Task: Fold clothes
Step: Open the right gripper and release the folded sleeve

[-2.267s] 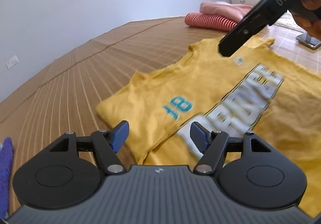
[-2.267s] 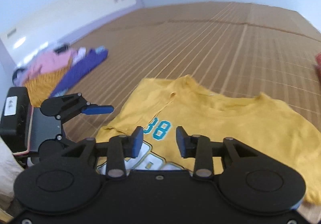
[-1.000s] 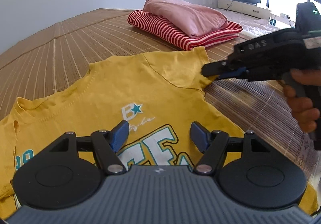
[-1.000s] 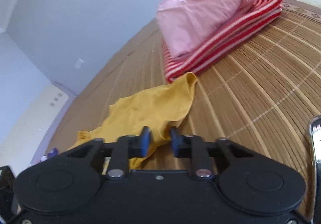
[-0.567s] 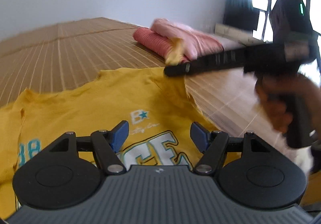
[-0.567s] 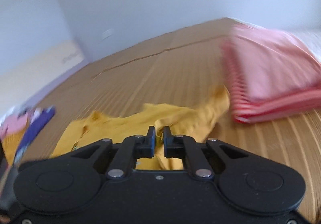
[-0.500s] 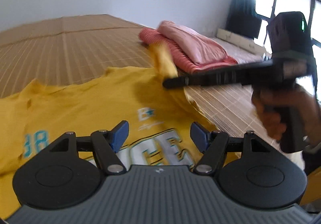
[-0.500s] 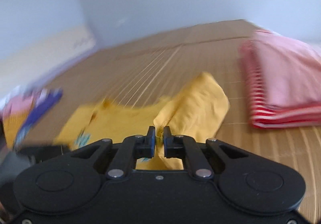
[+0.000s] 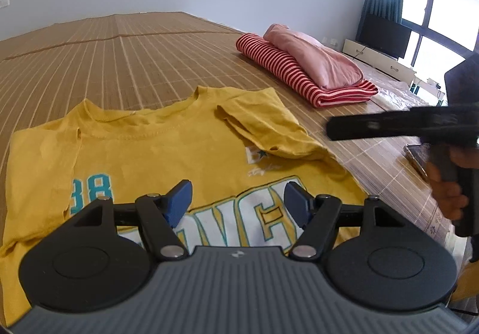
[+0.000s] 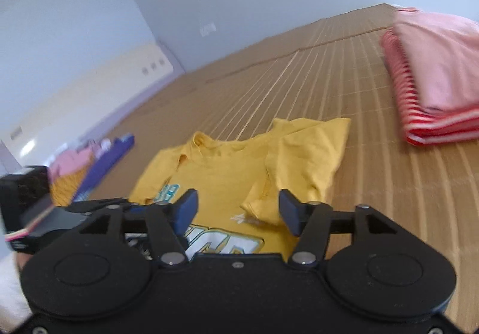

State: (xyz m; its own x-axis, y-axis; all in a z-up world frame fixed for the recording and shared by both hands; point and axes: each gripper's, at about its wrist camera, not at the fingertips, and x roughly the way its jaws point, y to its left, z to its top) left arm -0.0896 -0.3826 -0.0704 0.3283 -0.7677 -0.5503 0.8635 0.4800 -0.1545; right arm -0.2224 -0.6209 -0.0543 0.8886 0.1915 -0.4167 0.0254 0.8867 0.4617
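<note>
A yellow T-shirt [image 9: 167, 151] lies flat, front up, on a woven bamboo mat [image 9: 134, 64]. Teal "38" and large white lettering mark its chest. One sleeve [image 9: 263, 124] is folded inward over the body.

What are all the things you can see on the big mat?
Yellow T-shirt: one, yellow with teal 38, flat on the mat, both sleeves folded in.
Striped garment: one, red and white, folded, far right.
Pink garment: one, folded on the striped one.
Clothes pile: purple, pink, orange, far left.
Bamboo mat: one, brown.
Phone: one, right edge.
Left gripper: open, empty.
Right gripper: open, empty.
Hand: holding right gripper.
</note>
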